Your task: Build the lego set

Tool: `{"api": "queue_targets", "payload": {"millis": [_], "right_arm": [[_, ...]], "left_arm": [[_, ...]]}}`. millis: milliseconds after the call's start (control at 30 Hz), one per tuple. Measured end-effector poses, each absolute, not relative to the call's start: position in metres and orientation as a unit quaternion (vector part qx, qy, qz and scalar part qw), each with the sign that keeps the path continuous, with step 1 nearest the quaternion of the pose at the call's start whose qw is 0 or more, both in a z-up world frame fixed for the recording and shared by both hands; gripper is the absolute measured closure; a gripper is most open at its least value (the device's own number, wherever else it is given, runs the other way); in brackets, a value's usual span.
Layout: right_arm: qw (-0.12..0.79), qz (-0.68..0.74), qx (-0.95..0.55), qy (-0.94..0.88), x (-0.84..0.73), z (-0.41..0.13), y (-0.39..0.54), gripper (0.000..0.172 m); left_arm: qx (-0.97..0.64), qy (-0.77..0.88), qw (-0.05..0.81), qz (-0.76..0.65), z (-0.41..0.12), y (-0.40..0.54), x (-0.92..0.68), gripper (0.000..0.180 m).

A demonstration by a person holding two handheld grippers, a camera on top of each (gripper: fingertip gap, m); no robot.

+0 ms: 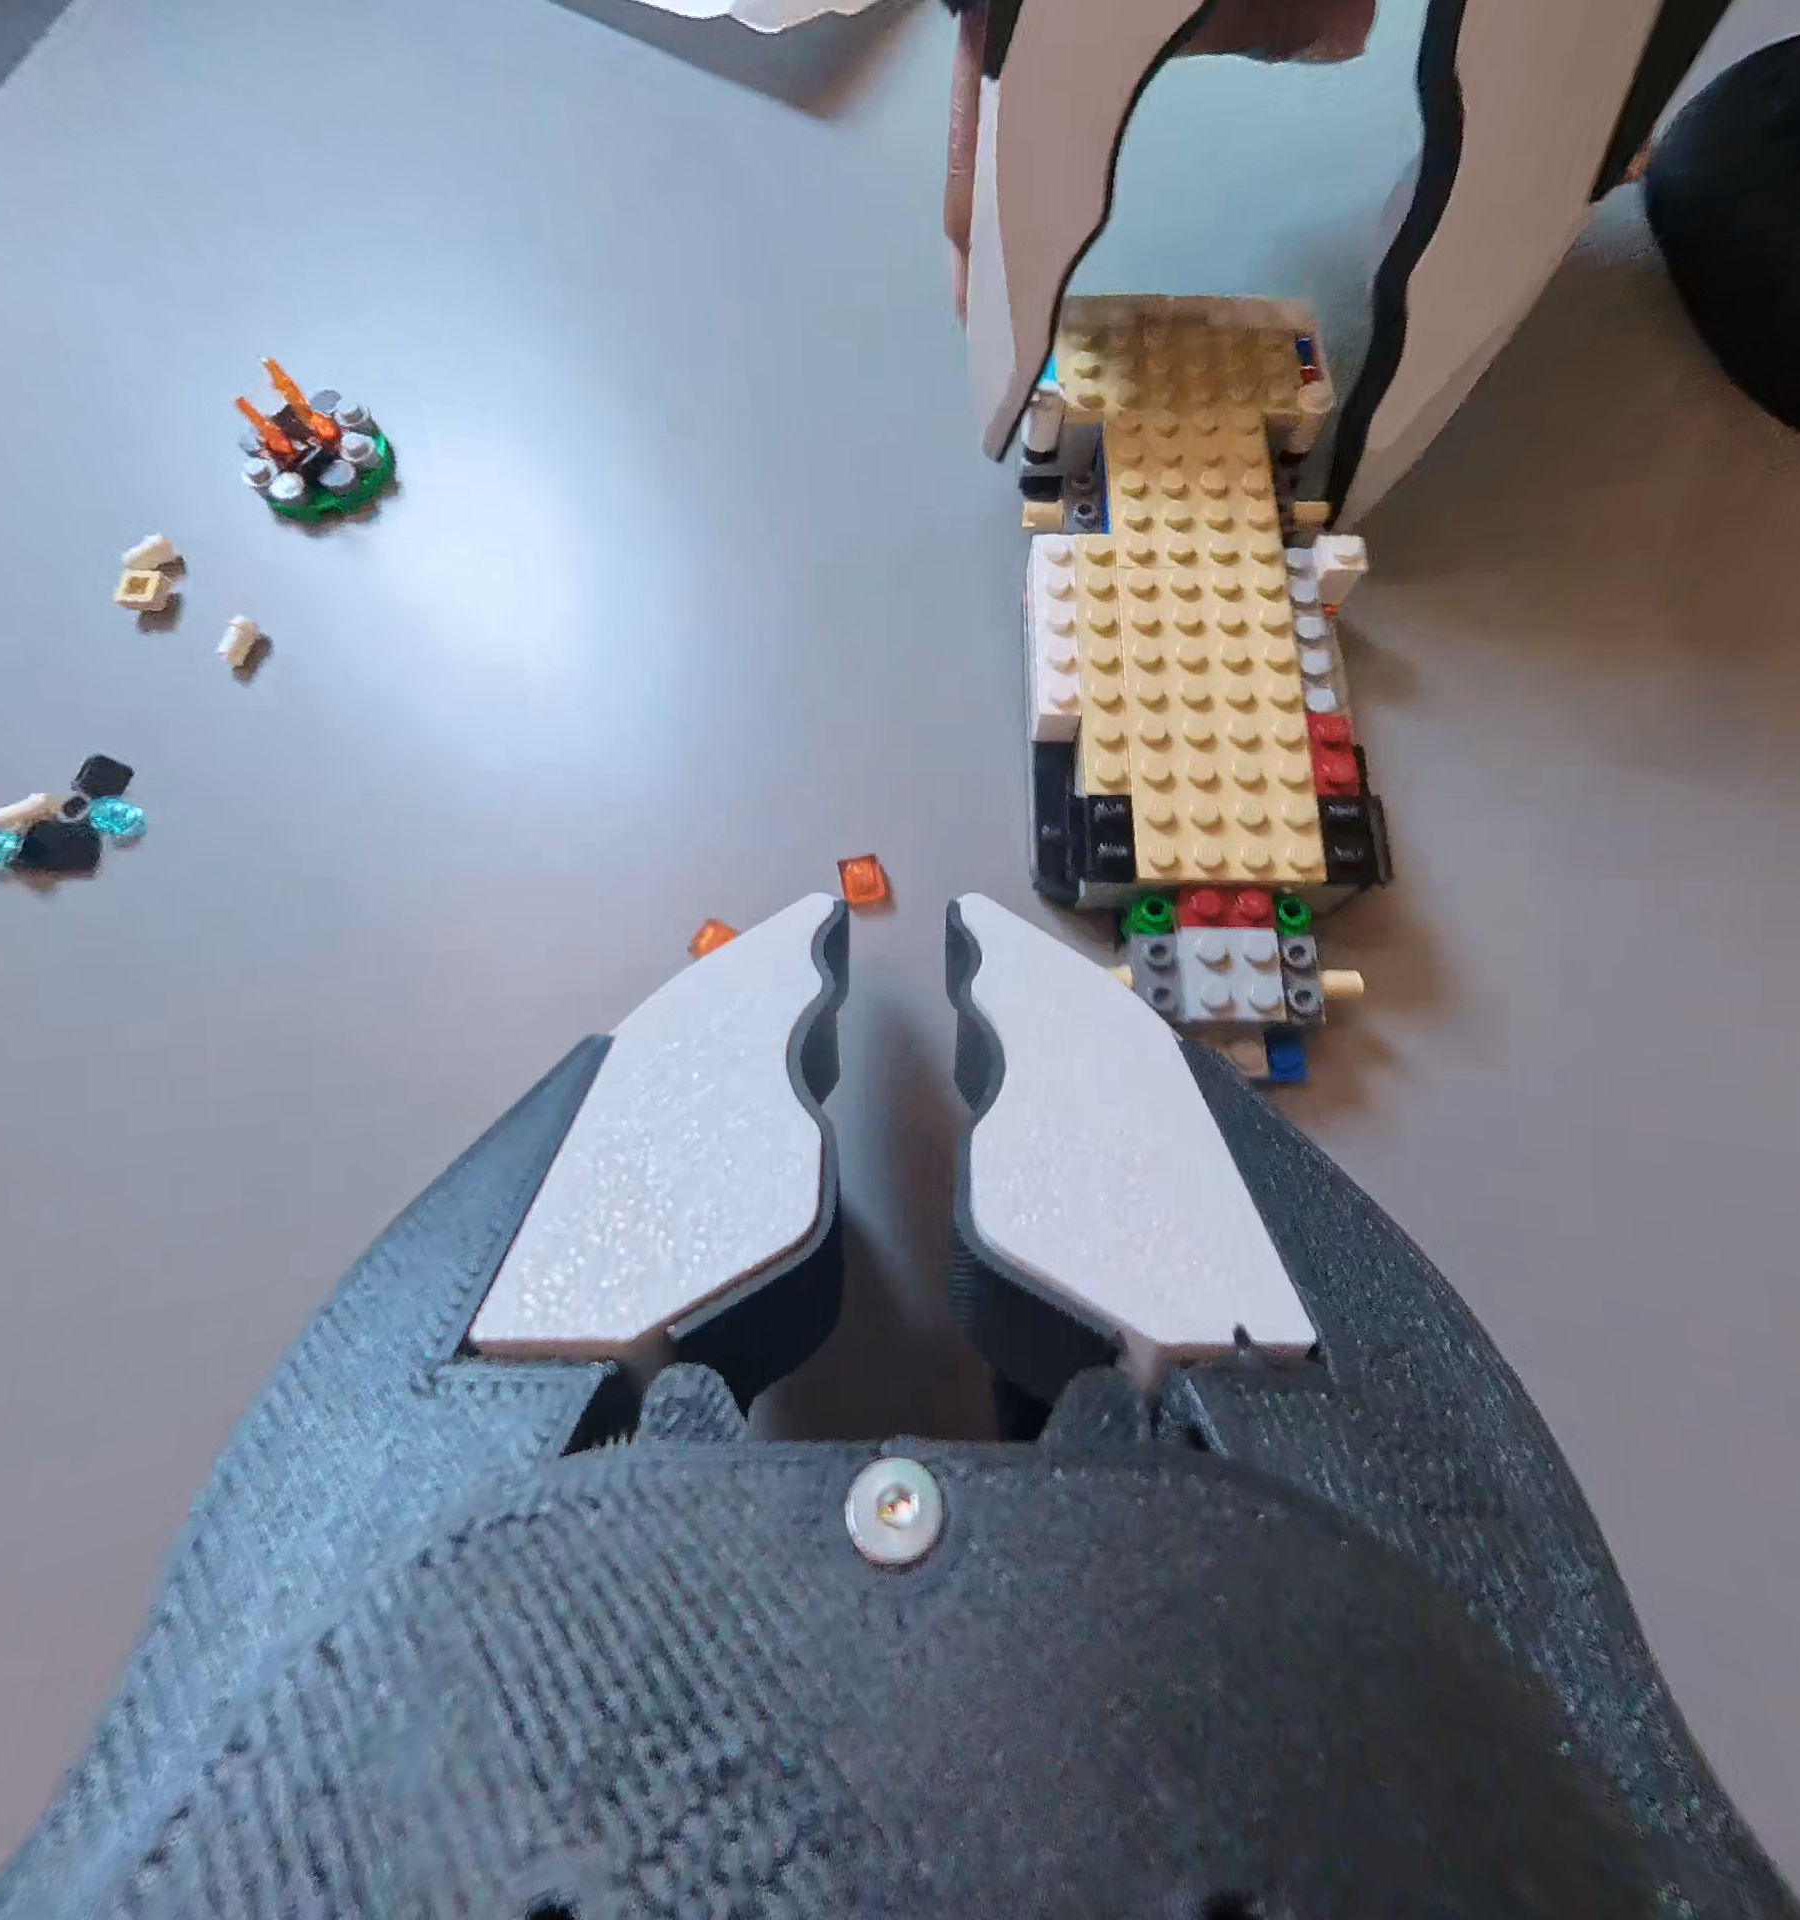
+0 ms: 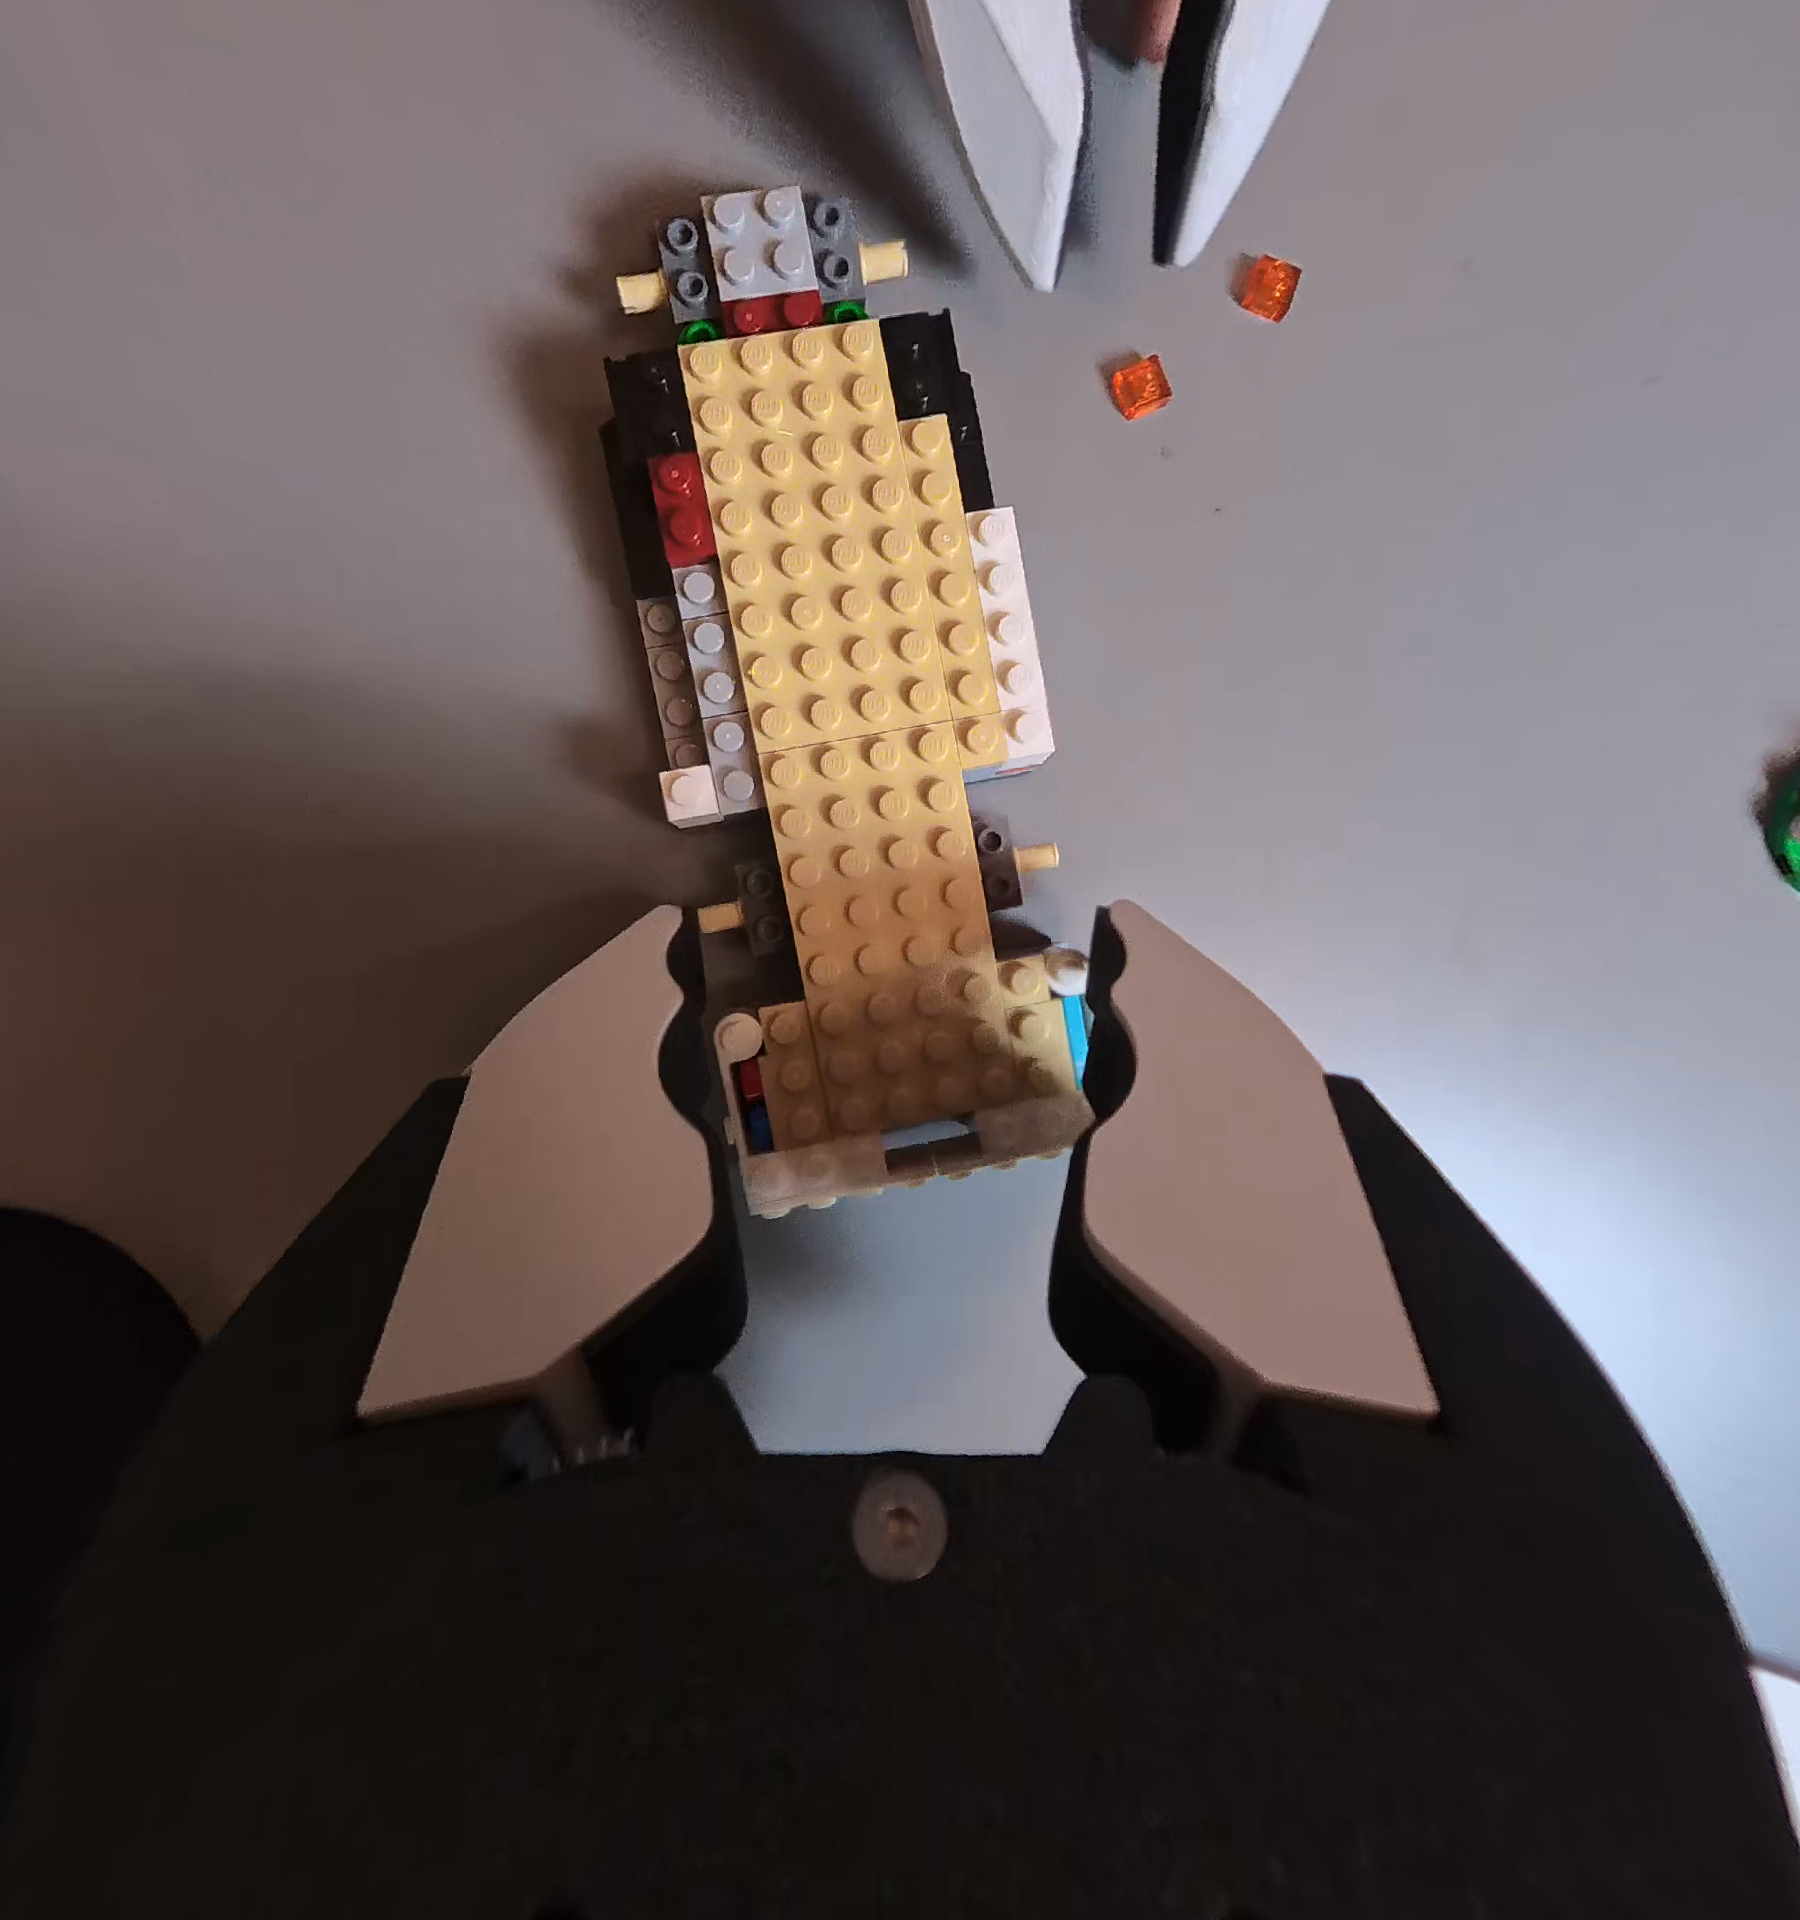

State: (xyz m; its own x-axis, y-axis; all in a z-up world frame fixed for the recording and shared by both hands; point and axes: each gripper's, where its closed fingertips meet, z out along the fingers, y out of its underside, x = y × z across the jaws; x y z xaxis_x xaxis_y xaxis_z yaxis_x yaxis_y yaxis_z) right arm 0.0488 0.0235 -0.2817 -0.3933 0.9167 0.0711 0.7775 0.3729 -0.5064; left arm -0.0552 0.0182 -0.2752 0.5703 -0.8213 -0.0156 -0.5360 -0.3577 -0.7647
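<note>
A long brick model (image 1: 1208, 707) with a tan studded top lies flat on the grey table (image 1: 584, 312); it also shows in the right wrist view (image 2: 844, 582). My right gripper (image 2: 891, 914) is wide open and straddles the model's near end, one finger on each side. It shows at the model's far end in the left wrist view (image 1: 1176, 478). My left gripper (image 1: 896, 914) is slightly open and empty, low over the table beside the model's other end. A clear orange tile (image 1: 862, 881) lies just past its left fingertip and a second orange tile (image 1: 711, 937) lies beside that finger.
A small green round build with orange flames (image 1: 316, 447) stands to the left. Loose cream pieces (image 1: 153, 571) and a cluster of black, blue and orange bits (image 1: 54, 826) lie nearer the left edge. A dark rounded shape (image 1: 1769, 239) is at the far right. The tips of one gripper are about 11 cm away from the tips of the other.
</note>
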Motion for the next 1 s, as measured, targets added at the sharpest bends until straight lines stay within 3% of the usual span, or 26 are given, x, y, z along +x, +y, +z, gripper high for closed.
{"api": "queue_targets", "payload": {"millis": [633, 1000], "right_arm": [[0.177, 0.23, -0.502, -0.815, 0.048, -0.281, 0.026, 0.102], [0.164, 0.207, -0.513, -0.817, 0.052, -0.282, 0.042, 0.102]], "left_arm": [[-0.836, 0.433, 0.302, -0.147, -0.287, 0.029, -0.048, 0.173], [-0.822, 0.415, 0.339, -0.193, -0.258, 0.001, -0.058, 0.173]]}}
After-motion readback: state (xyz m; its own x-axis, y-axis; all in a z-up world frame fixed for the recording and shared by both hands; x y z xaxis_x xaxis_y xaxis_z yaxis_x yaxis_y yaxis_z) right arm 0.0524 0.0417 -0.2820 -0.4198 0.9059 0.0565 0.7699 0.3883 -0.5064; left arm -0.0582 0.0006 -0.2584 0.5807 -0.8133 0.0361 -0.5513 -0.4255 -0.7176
